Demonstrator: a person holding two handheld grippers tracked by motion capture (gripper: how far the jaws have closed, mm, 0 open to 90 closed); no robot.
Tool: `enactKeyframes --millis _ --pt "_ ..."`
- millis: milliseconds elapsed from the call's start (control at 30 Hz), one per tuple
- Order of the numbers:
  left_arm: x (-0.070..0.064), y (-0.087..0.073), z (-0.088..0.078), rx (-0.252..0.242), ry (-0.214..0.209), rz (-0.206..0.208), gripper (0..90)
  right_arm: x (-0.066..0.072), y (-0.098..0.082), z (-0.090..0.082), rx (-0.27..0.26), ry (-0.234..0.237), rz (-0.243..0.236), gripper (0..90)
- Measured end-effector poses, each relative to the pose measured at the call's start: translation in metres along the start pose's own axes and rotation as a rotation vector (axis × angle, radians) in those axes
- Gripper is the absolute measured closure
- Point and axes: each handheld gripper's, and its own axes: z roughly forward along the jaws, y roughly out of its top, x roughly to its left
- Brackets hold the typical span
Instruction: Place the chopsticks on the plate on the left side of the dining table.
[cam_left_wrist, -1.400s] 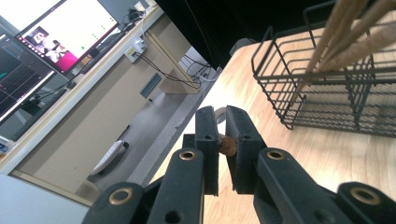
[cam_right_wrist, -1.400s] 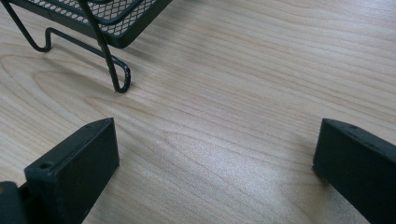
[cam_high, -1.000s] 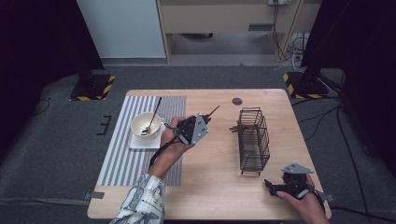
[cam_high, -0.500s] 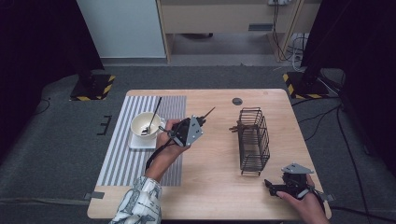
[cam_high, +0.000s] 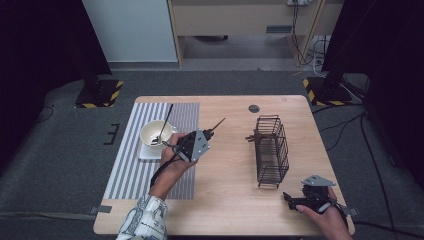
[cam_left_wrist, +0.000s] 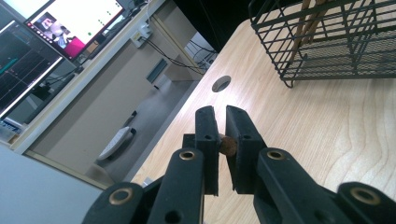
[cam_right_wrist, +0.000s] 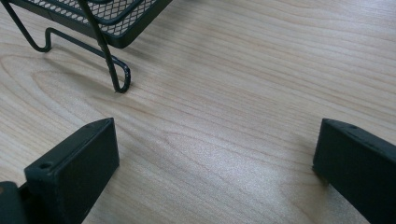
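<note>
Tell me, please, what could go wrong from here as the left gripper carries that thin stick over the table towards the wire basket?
1. The left gripper pinches the brown stick near one end, so most of it juts out free; it may pivot or slip.
2. The wire basket already holds sticks, and its top is narrow; the tip could catch on a wire.
3. The bowl with a spoon stands close beside the left hand; a swing back might knock it.
</note>
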Motion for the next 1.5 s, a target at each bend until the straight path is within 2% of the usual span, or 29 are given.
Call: enactKeyframes --millis 100,433,1100,1500 --pt "0.001 -0.003 -0.003 -0.007 0.007 -0.012 83.4 0.0 0.0 0.0 0.0 0.0 0.001 0.2" --pt "0.003 -0.016 -0.014 0.008 0.023 -0.017 83.4 0.0 0.0 0.0 0.0 0.0 0.001 0.2" --pt "0.008 -0.053 -0.043 0.021 0.064 -0.081 83.4 0.0 0.0 0.0 0.0 0.0 0.001 0.2" --pt "0.009 -0.067 -0.057 0.02 0.074 -0.112 83.4 0.0 0.0 0.0 0.001 0.001 0.003 0.2"
